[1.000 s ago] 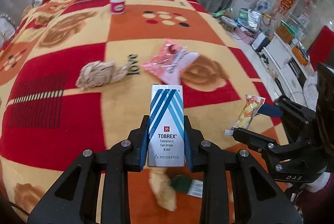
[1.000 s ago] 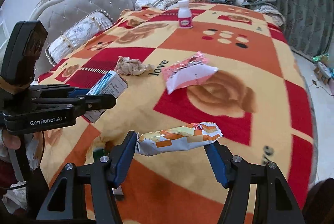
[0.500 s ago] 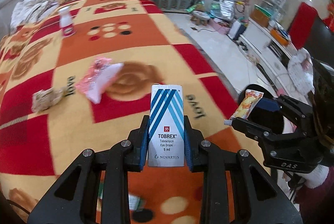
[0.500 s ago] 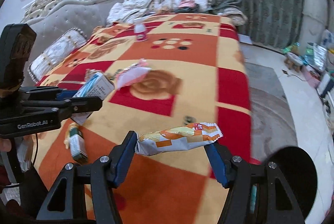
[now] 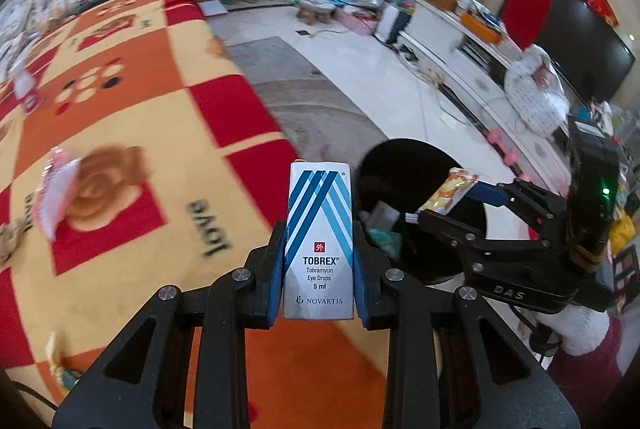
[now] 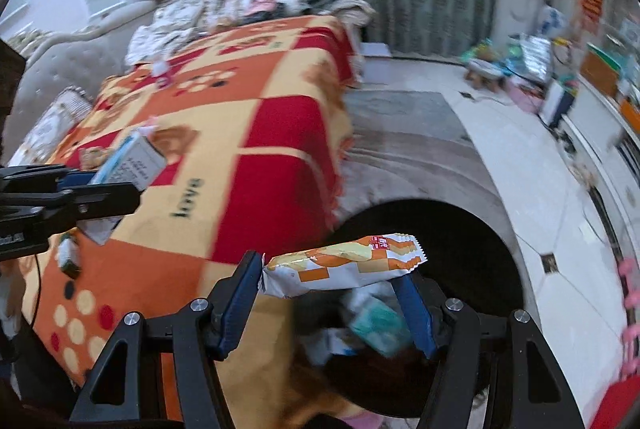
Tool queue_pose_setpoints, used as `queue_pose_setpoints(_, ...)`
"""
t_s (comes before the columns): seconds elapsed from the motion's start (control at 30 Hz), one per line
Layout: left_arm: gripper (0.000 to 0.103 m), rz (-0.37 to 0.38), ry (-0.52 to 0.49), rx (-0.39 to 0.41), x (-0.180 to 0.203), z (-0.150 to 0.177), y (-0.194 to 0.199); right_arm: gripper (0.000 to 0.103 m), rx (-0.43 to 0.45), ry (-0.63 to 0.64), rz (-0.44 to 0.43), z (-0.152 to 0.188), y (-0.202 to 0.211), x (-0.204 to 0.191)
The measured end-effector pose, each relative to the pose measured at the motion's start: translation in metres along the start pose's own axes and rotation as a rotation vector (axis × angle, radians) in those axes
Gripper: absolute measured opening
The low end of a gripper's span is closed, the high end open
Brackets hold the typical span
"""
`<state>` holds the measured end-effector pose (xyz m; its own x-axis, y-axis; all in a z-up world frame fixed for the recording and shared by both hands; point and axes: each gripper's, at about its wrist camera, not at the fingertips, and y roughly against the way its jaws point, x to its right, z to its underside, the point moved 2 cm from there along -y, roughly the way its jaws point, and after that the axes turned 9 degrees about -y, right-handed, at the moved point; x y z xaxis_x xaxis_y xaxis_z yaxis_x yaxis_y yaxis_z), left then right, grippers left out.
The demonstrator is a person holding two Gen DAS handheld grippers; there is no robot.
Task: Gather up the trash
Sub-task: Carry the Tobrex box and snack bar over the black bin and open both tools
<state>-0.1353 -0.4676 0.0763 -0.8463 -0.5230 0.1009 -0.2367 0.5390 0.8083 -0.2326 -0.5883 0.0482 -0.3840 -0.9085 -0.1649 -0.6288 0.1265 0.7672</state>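
Views have been swung from the bed [image 5: 120, 101] to the black bin [image 5: 400, 165], so dropping appears next. The eye-drop box [image 5: 319, 245], long axis upright, is clamped in the left hand-held gripper [image 5: 319, 281]; the snack wrapper [image 6: 344, 265], lying crosswise, is pinched by the right hand-held gripper [image 6: 332, 293] over the bin.

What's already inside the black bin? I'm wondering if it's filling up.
Inside the black bin lie a teal packet and some white scraps. The snack wrapper in the right claw covers part; the depth is dark.
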Motion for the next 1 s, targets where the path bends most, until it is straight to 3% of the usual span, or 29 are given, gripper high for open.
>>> queue_pose_setpoints(0.43,0.027,0.055,-0.036,-0.029,0.047,-0.028,-0.045,0.064,-0.037,-0.115,0.050,0.011,-0.011,0.068)
queue_pose_setpoints(0.6,0.027,0.075,-0.028,-0.032,0.052,-0.030,-0.055,0.065,-0.038,-0.125,0.063,0.013,-0.011,0.076)
queue_pose_setpoints(0.73,0.028,0.123,-0.004,-0.034,0.050,-0.030,-0.060,0.074,-0.031,-0.141,0.078,0.013,-0.011,0.081)
queue_pose_setpoints(0.8,0.030,0.139,0.001,-0.032,0.050,-0.030,-0.061,0.078,-0.030,-0.155,0.082,0.013,-0.010,0.082)
queue_pose_setpoints(0.87,0.039,0.153,0.009,-0.037,0.050,-0.030,-0.061,0.079,-0.030,-0.158,0.085,0.013,-0.009,0.082)
queue_pose_setpoints(1.0,0.039,0.145,0.011,-0.037,0.048,-0.028,-0.058,0.079,-0.032,-0.161,0.078,0.015,-0.007,0.080)
